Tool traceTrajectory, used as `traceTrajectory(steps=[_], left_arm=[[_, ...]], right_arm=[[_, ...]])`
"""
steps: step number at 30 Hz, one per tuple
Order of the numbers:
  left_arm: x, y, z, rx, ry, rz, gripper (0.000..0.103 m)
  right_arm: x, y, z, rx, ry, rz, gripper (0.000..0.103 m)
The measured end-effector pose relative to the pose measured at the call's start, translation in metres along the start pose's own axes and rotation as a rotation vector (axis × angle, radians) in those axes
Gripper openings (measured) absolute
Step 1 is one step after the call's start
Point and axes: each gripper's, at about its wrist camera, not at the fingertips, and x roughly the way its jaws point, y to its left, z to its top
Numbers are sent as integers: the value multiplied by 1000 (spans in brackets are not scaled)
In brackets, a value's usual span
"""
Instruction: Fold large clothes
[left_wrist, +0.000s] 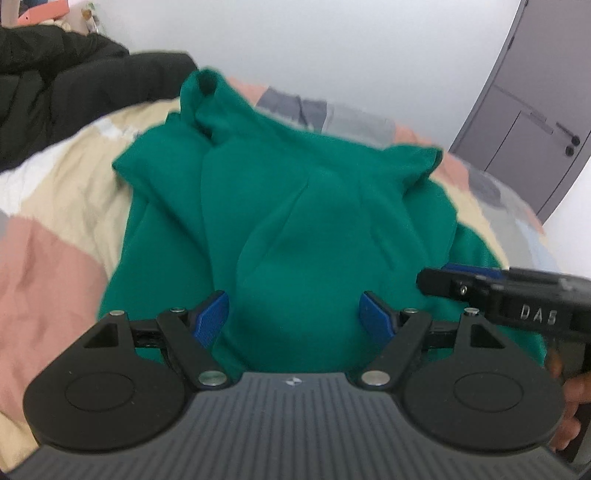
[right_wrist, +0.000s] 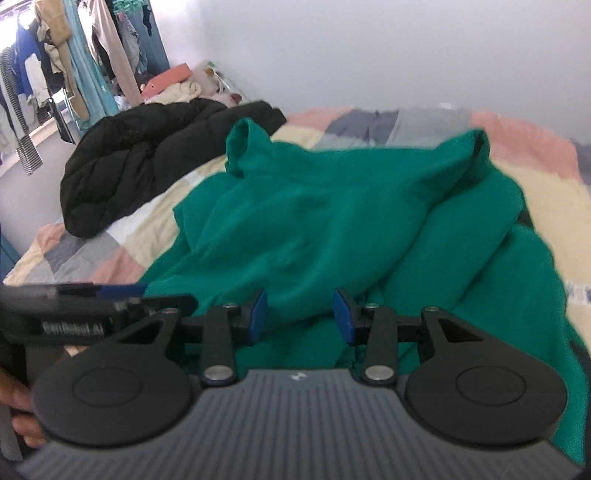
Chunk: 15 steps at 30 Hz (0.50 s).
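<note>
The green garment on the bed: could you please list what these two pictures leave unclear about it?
- Near hem of the crumpled green fabric garment: hidden behind each hand-held gripper's body, both wrist views.
- Its right side: cut off by the edge, right wrist view.
- Garment type and sleeves: bunched folds and blur hide them.
- Patchwork quilt beneath: covered by the garment.

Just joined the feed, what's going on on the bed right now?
A person holds a gripper in each hand over a green garment lying rumpled on a patchwork quilt. The left gripper and the right gripper both have their fingers apart with no cloth pinched between them. A black puffer jacket lies bunched further back on the bed. The garment is not yet neatly folded.
</note>
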Motion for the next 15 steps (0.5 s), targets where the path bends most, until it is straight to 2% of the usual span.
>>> traceTrajectory(steps=[5,10,15], left_arm=[[23,16,-15,-66,51,-21,84],[31,15,-19,-67,41,-23,86],[20,16,-19,-69,23,-43,86]], right_arm=[[27,-10,-23,49,62,20,42],[36,-15,-27,85,58,42,42],[30,-19,-27,115,51,53,42]])
